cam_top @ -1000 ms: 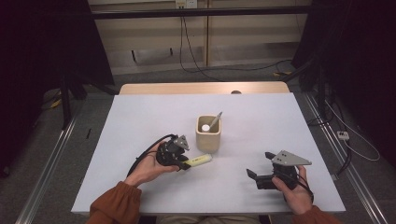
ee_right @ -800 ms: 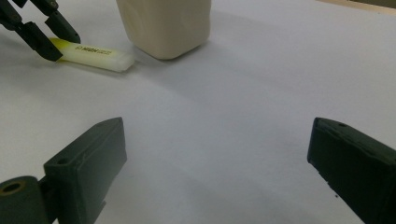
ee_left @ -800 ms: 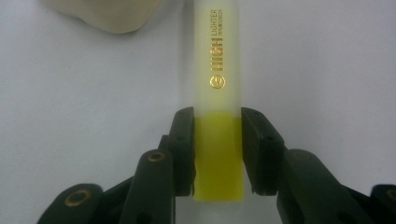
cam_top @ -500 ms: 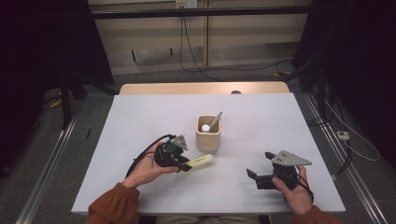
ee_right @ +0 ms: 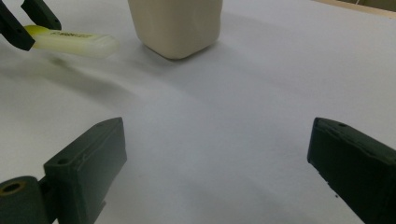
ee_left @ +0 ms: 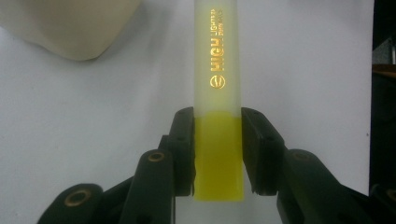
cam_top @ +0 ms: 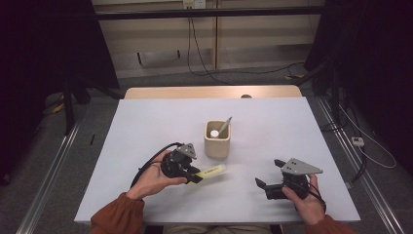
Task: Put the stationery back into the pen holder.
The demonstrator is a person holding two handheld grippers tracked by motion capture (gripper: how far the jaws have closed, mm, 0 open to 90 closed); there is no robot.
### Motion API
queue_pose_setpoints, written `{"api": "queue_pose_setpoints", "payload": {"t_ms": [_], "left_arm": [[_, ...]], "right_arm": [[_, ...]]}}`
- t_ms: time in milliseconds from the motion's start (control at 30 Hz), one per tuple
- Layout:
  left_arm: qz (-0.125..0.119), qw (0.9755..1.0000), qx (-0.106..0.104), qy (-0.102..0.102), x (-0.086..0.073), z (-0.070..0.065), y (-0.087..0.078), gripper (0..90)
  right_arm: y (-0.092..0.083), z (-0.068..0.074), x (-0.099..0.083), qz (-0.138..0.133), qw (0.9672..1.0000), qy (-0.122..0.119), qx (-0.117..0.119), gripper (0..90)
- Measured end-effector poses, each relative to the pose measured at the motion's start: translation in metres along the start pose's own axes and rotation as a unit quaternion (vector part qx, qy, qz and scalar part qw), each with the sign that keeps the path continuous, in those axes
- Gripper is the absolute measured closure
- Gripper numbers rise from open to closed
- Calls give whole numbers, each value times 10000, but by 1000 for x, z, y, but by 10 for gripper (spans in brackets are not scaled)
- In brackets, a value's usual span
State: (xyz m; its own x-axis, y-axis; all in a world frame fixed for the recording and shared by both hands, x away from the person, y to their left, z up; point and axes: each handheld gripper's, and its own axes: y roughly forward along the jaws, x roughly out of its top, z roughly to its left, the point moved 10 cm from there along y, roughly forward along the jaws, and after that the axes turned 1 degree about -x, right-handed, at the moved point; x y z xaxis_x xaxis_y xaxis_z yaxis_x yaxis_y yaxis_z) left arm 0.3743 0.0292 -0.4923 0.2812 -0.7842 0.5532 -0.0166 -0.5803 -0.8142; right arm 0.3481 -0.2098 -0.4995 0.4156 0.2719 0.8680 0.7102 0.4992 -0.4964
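A yellow highlighter [cam_top: 210, 171] [ee_left: 217, 93] with a pale translucent cap sticks out of my left gripper [cam_top: 194, 176] [ee_left: 217, 154], whose jaws are shut on its yellow body. It is held just above the white table [cam_top: 146, 126], its cap pointing right, below the beige cup [cam_top: 217, 140]. The cup holds a pen and a round white item. My right gripper [cam_top: 259, 184] [ee_right: 215, 177] rests low at the front right, jaws wide open with bare table between them. In the right gripper view the highlighter [ee_right: 70, 42] and cup [ee_right: 175, 25] lie ahead.
The table's wooden far edge [cam_top: 209, 91] runs along the back. Cables trail across the floor behind, and dark stands flank both sides. The person's orange sleeves [cam_top: 114, 214] enter from the bottom.
The left gripper with the highlighter has lifted slightly and shifted a touch to the right. The right gripper has stayed put.
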Motion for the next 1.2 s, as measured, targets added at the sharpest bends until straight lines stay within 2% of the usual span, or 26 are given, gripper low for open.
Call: {"api": "queue_pose_setpoints", "payload": {"t_ms": [33, 100, 167, 200, 233, 300, 367, 433, 567, 667, 700, 767, 800, 833, 867, 900, 1067, 1133, 1167, 1200], "left_arm": [[-172, 9997, -173, -74, 3, -3, 1, 673], [-178, 9996, -201, -86, 4, -4, 0, 673], [-211, 9995, -213, -114, 5, -6, 1, 673], [-30, 10000, -58, -40, 3, -4, -1, 673], [-160, 9997, -192, -52, 5, -7, 0, 673], [-154, 9996, -241, -46, 6, -9, 0, 673], [-136, 9998, -161, -26, 7, -10, 0, 673], [-145, 9996, -241, 4, 8, -11, -1, 673], [-134, 9997, -193, -8, 10, -14, -3, 672], [-184, 9995, -263, 34, 15, -19, -5, 673], [-107, 9998, -135, 92, 15, -17, -6, 673], [-166, 9996, -209, 84, 17, -20, -7, 672], [-170, 9997, -161, 79, 17, -20, -7, 673], [-152, 9996, -227, 93, 17, -20, -8, 673], [-67, 9998, -113, 128, 16, -18, -10, 673], [-138, 9998, -142, 88, 17, -19, -10, 673], [-133, 9996, -218, 79, 17, -19, -12, 673], [-137, 9996, -249, 83, 18, -20, -12, 672], [-136, 9998, -148, 58, 18, -19, -13, 672], [-141, 9996, -219, 79, 18, -20, -13, 672]], "right_arm": [[0, 1, 1, -14, 10000, -25, 9, 44], [0, 2, 2, -39, 10000, -53, 16, 41], [1, 4, 3, -39, 9999, -91, 33, 41], [2, 5, 5, -46, 9999, -105, 28, 39], [2, 8, 6, -63, 9999, -128, 62, 39], [4, 17, 9, -82, 9996, -201, 188, 41], [6, 23, 11, -86, 9992, -308, 239, 38], [9, 29, 12, -67, 9989, -380, 279, 40], [14, 36, 15, -59, 9984, -489, 293, 38], [20, 43, 16, 1, 9974, -630, 346, 40], [22, 45, 16, 13, 9971, -681, 346, 40], [24, 49, 19, 8, 9967, -730, 361, 40], [25, 50, 20, 4, 9964, -757, 369, 40], [26, 51, 21, -3, 9962, -787, 365, 40], [27, 52, 22, 10, 9958, -841, 358, 40], [27, 53, 23, 17, 9954, -892, 361, 41], [32, 63, 26, 99, 9927, -1127, 412, 51], [35, 67, 29, 117, 9909, -1287, 381, 52], [36, 69, 31, 120, 9897, -1383, 362, 53], [37, 71, 33, 117, 9890, -1432, 353, 53]]}}
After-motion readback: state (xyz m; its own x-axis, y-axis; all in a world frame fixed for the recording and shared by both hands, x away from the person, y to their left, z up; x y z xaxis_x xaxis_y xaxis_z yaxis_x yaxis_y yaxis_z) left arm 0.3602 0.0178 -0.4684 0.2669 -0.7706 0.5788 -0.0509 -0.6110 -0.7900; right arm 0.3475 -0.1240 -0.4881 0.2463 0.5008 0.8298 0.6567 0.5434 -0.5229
